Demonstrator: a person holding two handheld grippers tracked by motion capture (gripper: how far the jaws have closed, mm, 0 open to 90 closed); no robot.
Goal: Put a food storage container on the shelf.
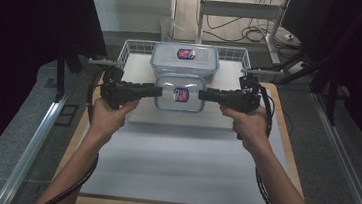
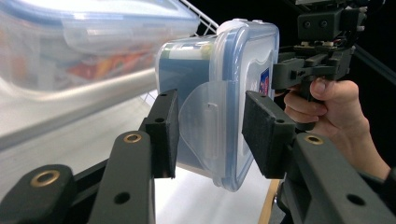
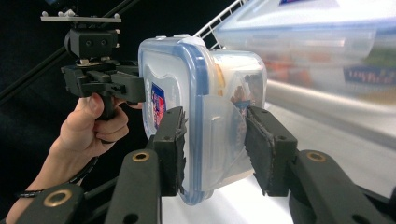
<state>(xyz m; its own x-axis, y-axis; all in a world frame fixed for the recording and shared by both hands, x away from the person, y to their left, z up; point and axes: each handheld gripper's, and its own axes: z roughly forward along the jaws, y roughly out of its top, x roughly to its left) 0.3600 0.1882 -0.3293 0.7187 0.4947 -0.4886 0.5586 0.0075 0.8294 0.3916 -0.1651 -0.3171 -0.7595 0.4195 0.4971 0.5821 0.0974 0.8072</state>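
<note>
A small clear plastic container [image 1: 180, 93] with a blue-rimmed lid and a red-and-blue label hangs above the table, held at both ends. My left gripper [image 1: 159, 92] is shut on its left end, the jaws clamped over lid and base on either side of the side latch flap [image 2: 205, 126]. My right gripper [image 1: 201, 94] is shut on the opposite end in the same way [image 3: 212, 149]. In the left gripper view the container [image 2: 219, 93] stands on edge between the pads [image 2: 166, 130]. The right gripper view shows the container [image 3: 201, 93] with the left gripper [image 3: 107, 79] beyond it.
A larger lidded container [image 1: 185, 57] of the same kind sits in a white wire basket [image 1: 134, 47] at the back of the table. A white board [image 1: 182, 119] lies under the held container, on a pale mat [image 1: 177, 167]. Dark curtains flank both sides.
</note>
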